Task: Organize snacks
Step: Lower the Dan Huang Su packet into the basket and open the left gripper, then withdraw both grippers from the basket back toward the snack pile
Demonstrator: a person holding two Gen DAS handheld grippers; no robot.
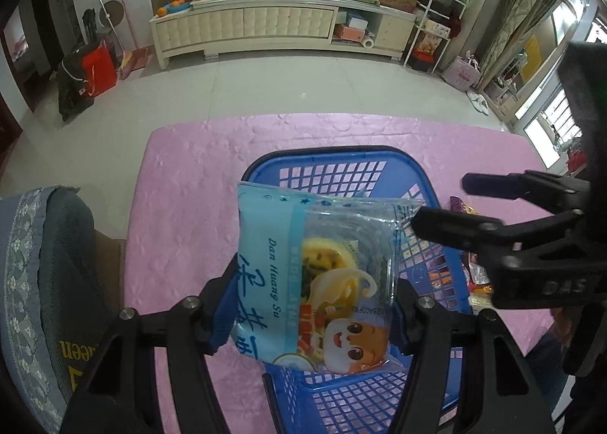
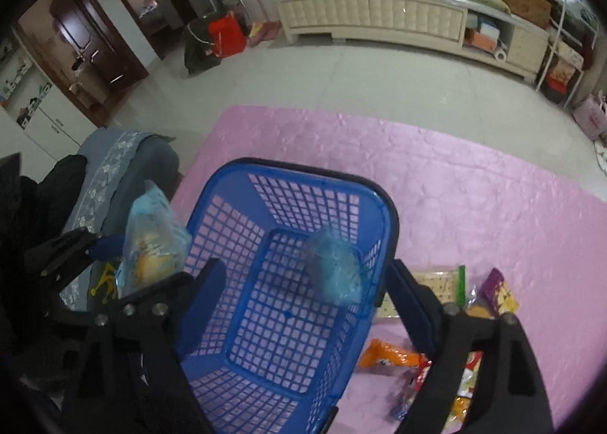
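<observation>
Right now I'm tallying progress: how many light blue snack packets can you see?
2. One packet is clamped in the left gripper above the blue basket. The other, blurred, is inside the basket between the right gripper's open fingers. Others may be hidden.

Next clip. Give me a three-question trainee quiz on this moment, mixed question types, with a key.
1. True or false: the left gripper is shut on the blue snack pack.
2. The blurred blue packet seen from the right wrist is: A) on the pink cloth B) over the inside of the blue basket C) between the right gripper's fingers.
3. Fill in: the loose snacks lie on the cloth to the basket's ____ in the right wrist view.

Key: 1 true; 2 B; 3 right. The right gripper is open, holding nothing.
</observation>
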